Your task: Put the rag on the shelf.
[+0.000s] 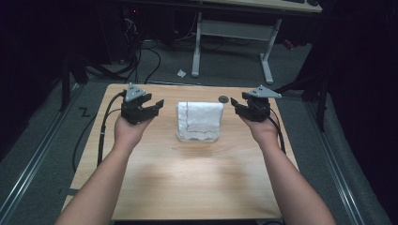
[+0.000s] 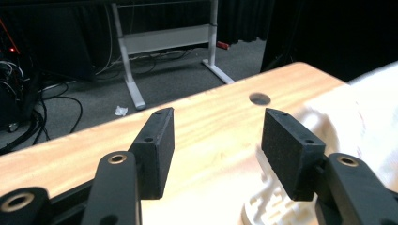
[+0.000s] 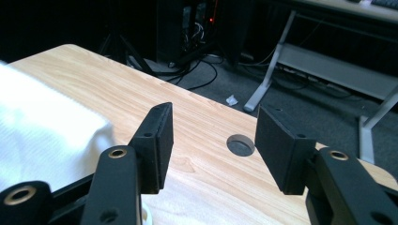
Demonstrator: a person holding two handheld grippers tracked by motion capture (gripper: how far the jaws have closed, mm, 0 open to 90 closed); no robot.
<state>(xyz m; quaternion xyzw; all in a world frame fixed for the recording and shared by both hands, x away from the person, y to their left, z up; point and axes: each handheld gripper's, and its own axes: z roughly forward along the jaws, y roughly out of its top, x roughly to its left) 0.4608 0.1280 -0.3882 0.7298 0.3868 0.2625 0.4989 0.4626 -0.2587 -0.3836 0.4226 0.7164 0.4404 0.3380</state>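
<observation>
The left gripper [image 1: 151, 104], jaws wide and empty, hangs just left of the folded white cloth [image 1: 199, 121], which lies mid-table with its long axis running away from the person. The right gripper [image 1: 238, 106], equally wide and empty, flanks the cloth's right side, about as near.

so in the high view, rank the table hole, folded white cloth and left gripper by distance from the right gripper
1. table hole, just beside the right gripper, toward mid-table
2. folded white cloth, table centre
3. left gripper, beyond the cloth, at the picture's left
</observation>
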